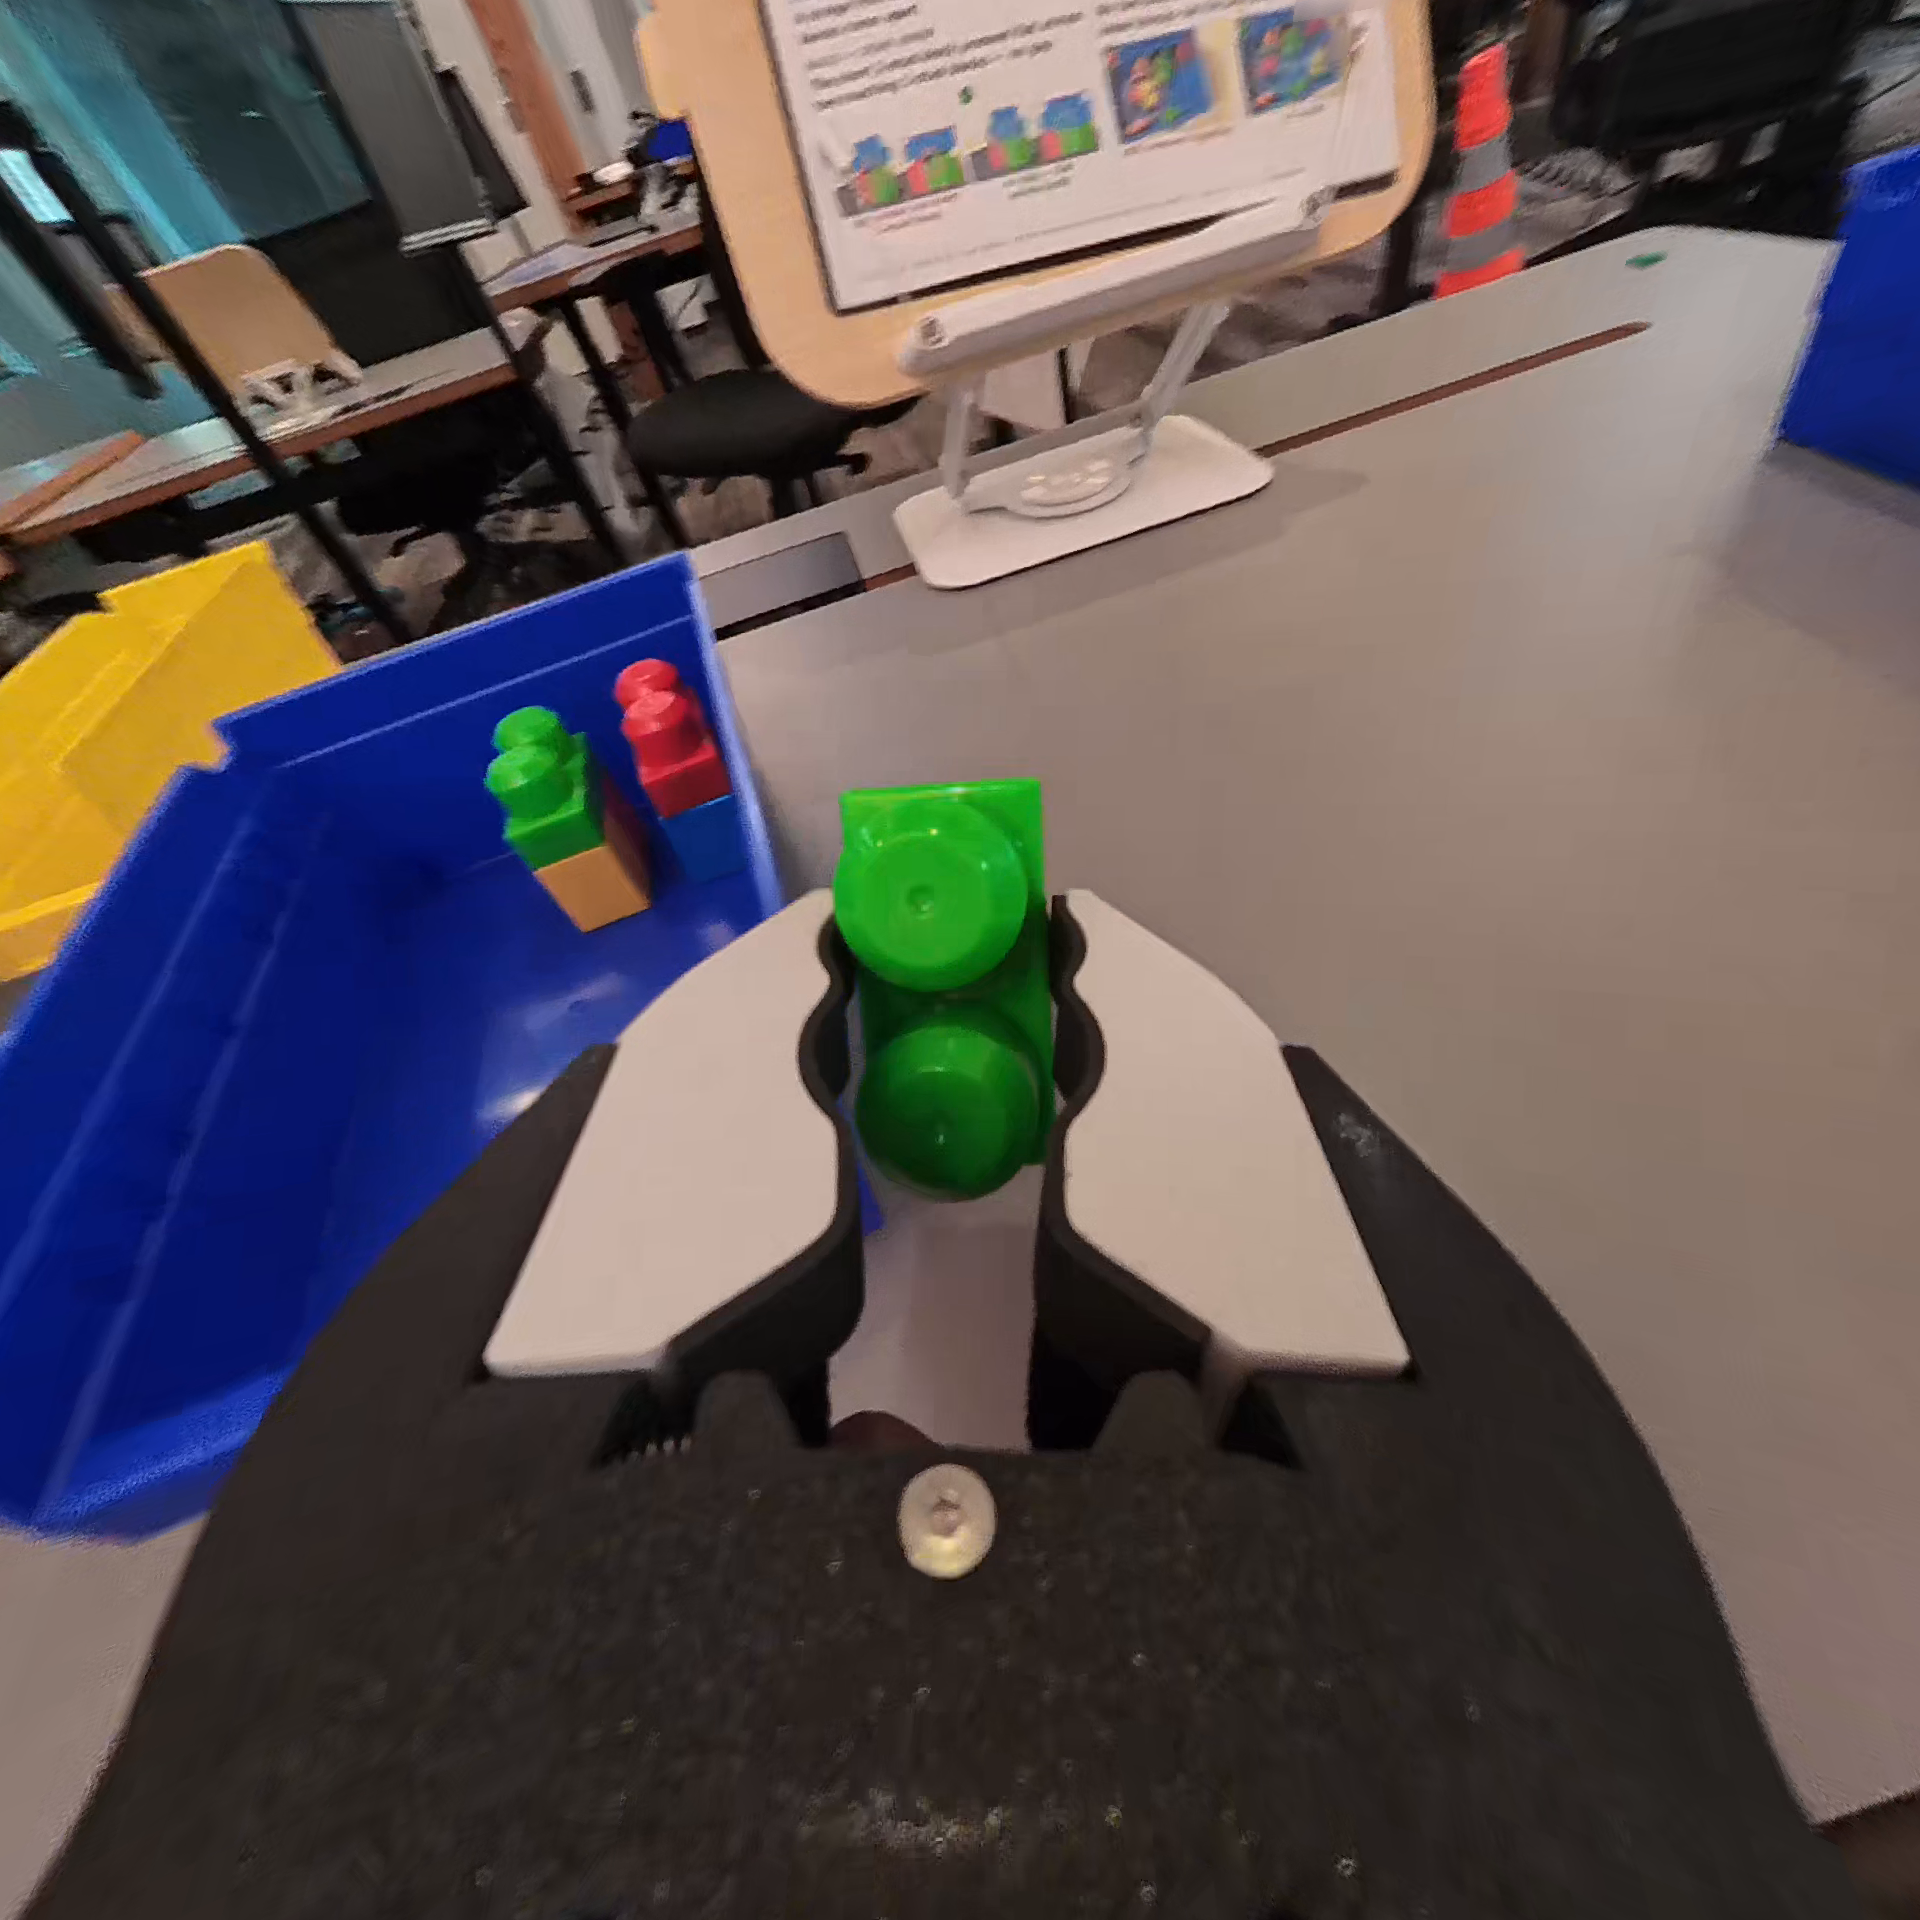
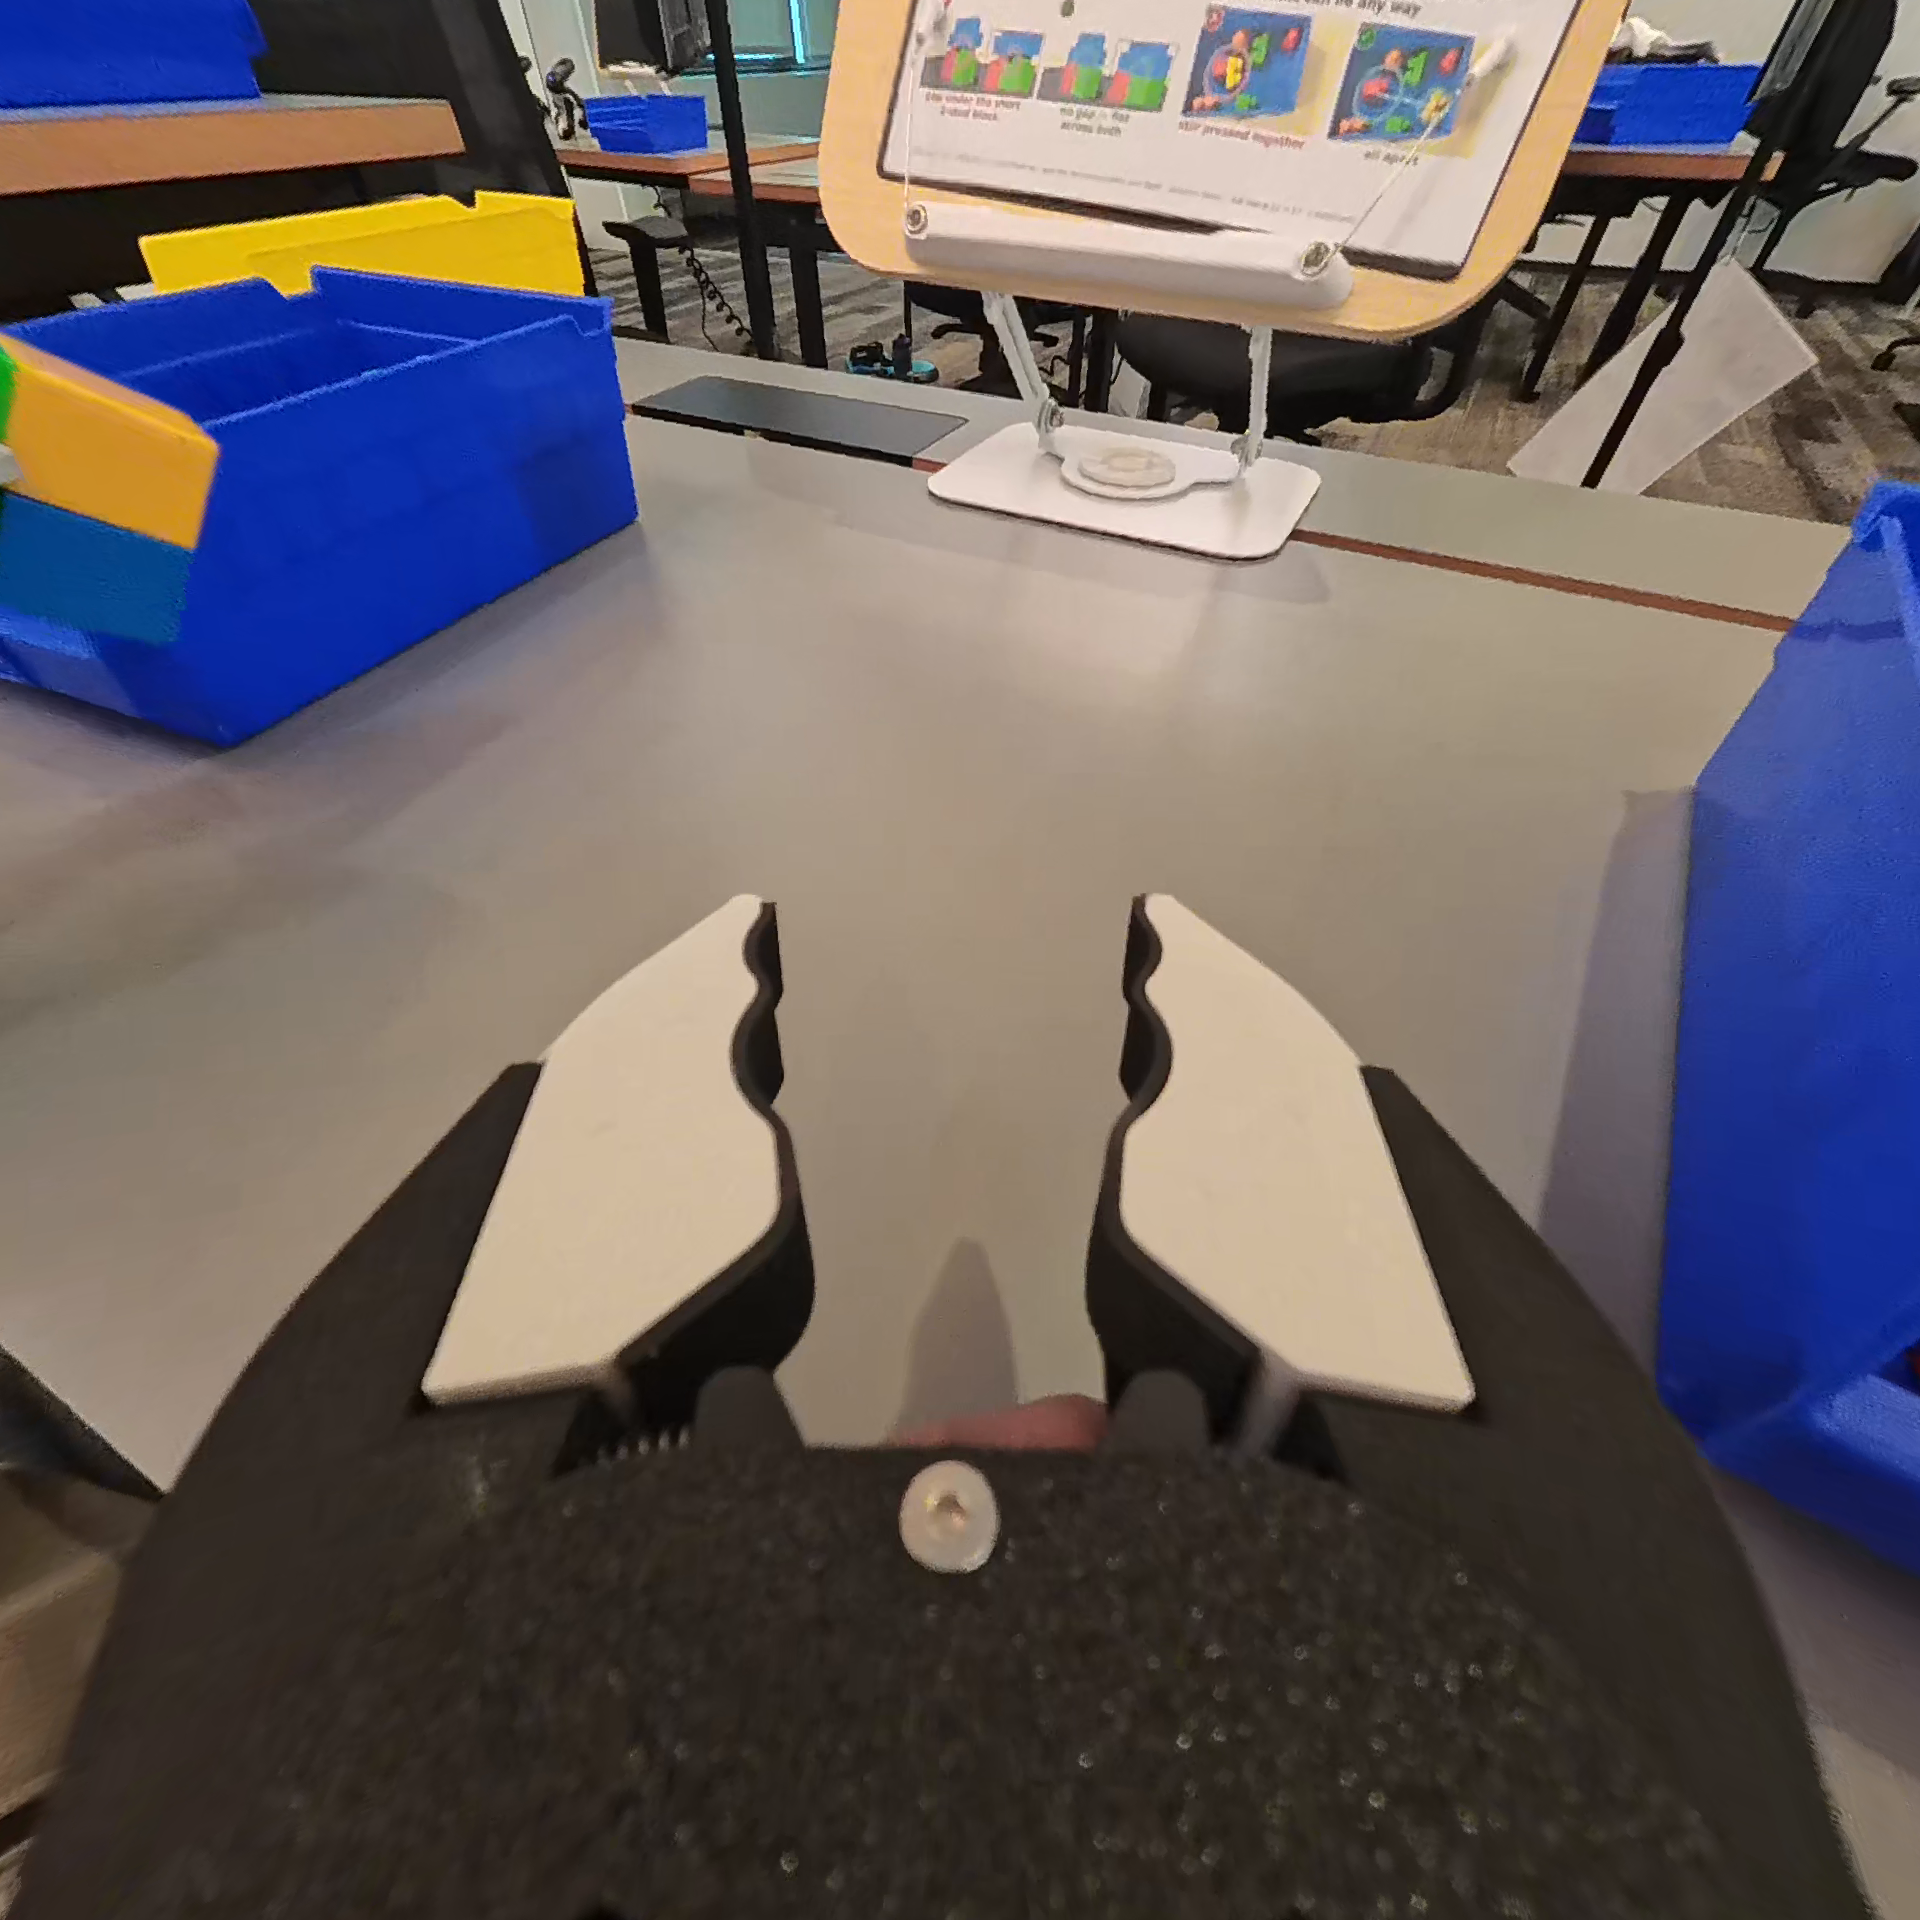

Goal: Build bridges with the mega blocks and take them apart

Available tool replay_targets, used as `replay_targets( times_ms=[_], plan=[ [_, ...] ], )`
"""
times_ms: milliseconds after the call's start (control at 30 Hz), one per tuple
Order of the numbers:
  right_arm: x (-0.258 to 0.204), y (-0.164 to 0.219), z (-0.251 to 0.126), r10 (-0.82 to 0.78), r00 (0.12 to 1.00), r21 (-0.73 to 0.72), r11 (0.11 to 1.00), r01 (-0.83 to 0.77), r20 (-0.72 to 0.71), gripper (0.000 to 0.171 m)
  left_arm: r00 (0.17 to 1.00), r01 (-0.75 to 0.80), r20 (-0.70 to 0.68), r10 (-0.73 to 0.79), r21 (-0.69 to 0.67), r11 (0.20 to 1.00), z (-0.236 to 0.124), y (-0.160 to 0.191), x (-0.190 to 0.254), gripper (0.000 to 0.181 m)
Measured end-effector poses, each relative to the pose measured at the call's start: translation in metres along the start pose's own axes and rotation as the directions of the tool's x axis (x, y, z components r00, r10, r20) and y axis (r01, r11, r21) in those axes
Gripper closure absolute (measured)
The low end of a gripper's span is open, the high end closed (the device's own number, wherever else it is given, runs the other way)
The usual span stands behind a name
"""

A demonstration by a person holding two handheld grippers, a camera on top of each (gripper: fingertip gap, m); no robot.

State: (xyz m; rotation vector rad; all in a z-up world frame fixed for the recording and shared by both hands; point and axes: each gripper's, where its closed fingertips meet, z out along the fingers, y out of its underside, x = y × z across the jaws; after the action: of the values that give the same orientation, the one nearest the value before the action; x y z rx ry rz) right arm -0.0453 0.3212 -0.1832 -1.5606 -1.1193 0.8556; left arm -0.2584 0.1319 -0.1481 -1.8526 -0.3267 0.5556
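My left gripper [image 1: 945, 914] is shut on a green two-stud block [image 1: 940, 987], held above the grey table [image 1: 1455, 831] just right of a blue bin [image 1: 260, 1039]. In the bin stand two small stacks: a green block on an orange one [image 1: 551, 821] and a red block on a blue one [image 1: 675, 769]. My right gripper [image 2: 951, 914] is open and empty over the bare table [image 2: 935, 727]. At the left edge of the right wrist view an orange and a blue block [image 2: 94, 499] show in front of the blue bin [image 2: 416, 499]; what holds them is out of frame.
A white stand with an instruction sheet [image 2: 1143, 249] stands at the table's far edge. A second blue bin [image 2: 1808, 1039] sits at the right. A yellow bin [image 1: 125, 707] lies left of the blue one. Desks and chairs are beyond the table.
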Motion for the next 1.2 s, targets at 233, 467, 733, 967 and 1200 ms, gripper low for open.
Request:
replay_targets(
  times_ms=[233, 467, 733, 967, 1200],
  plan=[
    [-0.047, -0.047, 0.009, 0.0, 0.895, 0.065, 0.997, -0.033, 0.446, 0.113, 0.779, 0.238, -0.612, -0.139, 0.084, 0.968, 0.018, -0.051, 0.072, 0.146],
    [-0.09, -0.08, 0.025, 0.071, 0.686, 0.061, 0.984, -0.166, 0.724, 0.107, 0.321, 0.415, -0.934, -0.156, -0.009, 0.91, 0.001, -0.078, 0.14, 0.146],
    [-0.101, -0.075, 0.018, 0.196, 0.513, -0.012, 0.94, -0.34, 0.836, 0.136, 0.222, 0.436, -0.96, -0.169, -0.057, 0.898, -0.005, -0.071, 0.162, 0.146],
    [-0.104, -0.072, 0.008, 0.158, 0.471, -0.011, 0.954, -0.3, 0.868, 0.137, 0.249, 0.361, -0.962, -0.111, -0.015, 0.932, -0.015, -0.067, 0.164, 0.146],
    [-0.026, -0.074, -0.009, 0.151, 0.652, 0.063, 0.954, -0.293, 0.743, 0.137, 0.482, 0.359, -0.87, -0.107, 0.085, 0.93, -0.004, -0.072, 0.096, 0.146]
  ],
)
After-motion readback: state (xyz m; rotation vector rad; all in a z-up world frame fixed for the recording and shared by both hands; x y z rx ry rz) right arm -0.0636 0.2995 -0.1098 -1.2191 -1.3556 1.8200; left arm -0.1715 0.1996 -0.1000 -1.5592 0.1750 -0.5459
